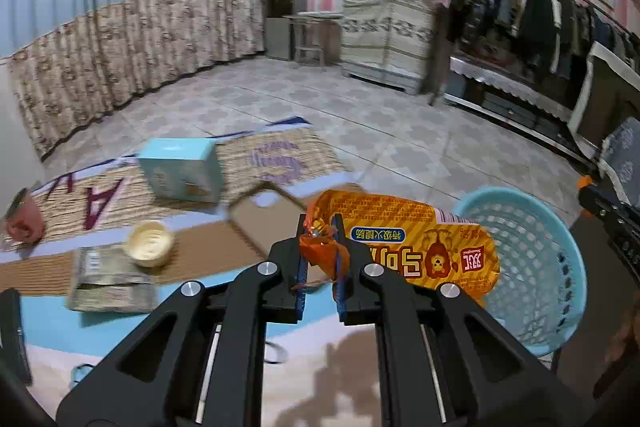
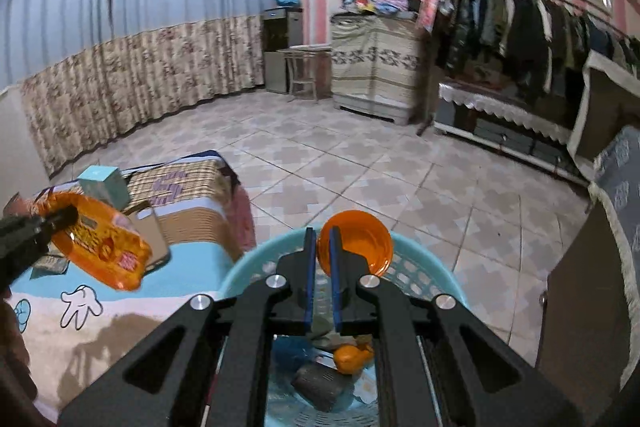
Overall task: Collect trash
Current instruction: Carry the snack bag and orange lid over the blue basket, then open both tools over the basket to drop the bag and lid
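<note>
Here, left gripper [image 1: 320,247] jaws pinching orange wrapper [image 1: 420,243]; right gripper [image 2: 322,259] tilted over basket [image 2: 248,267], pinching orange bowl [image 2: 360,247].

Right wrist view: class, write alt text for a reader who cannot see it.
The right gripper pinches the rim of an orange plastic bowl above a light blue basket with trash already inside. At left, the other gripper carries an orange snack wrapper over a bed, with tiled floor beyond.
</note>
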The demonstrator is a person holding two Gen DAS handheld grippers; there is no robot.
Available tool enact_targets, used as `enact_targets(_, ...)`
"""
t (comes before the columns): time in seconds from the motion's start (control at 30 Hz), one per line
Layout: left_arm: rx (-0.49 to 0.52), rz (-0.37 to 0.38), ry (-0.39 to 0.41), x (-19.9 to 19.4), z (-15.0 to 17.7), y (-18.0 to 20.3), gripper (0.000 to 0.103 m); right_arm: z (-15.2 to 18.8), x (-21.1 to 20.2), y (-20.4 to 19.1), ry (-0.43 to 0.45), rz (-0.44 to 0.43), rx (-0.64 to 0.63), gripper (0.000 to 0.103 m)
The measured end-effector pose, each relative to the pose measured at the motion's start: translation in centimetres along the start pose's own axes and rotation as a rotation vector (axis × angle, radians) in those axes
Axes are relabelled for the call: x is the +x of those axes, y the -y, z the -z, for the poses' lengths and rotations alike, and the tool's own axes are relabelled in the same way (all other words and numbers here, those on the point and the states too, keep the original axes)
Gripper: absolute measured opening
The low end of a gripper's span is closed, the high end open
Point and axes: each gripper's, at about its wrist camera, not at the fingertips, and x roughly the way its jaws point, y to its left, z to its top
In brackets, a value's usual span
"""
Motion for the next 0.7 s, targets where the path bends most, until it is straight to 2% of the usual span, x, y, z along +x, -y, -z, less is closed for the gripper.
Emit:
enact_targets(0.2, 0.056, 0.052, -0.016, 1.4, 0.7, 5.2, 0.010, 1.3, 1.2, 3.1, -0.032, 0.032, 0.052, 0.007)
enact_targets(0.37, 0.100, 0.085, -0.028, 3.1, 1.4, 9.1, 0.010, 1.7, 1.7, 3.3, -0.038, 0.027, 0.062, 0.007)
enact_targets(0.57, 0.058, 0.148, -0.057, 5.1, 1.6, 10.3, 0.011, 1.9, 1.9, 3.0, -0.036, 0.020, 0.066, 0.007)
enact_targets(0.6, 0.049, 0.159, -0.065, 5.3, 1.6, 10.3, 0.014, 1.9, 2.0, 2.9, -0.037, 0.018, 0.072, 0.007)
enact_targets(0.67, 0.033, 0.170, -0.076, 5.5, 1.7, 10.0, 0.036, 2.0, 2.2, 2.8, -0.043, 0.019, 0.080, 0.007)
enact_targets(0.7, 0.027, 0.169, -0.073, 5.4, 1.8, 9.7, 0.039, 2.0, 2.3, 2.7, -0.046, 0.021, 0.080, 0.007)
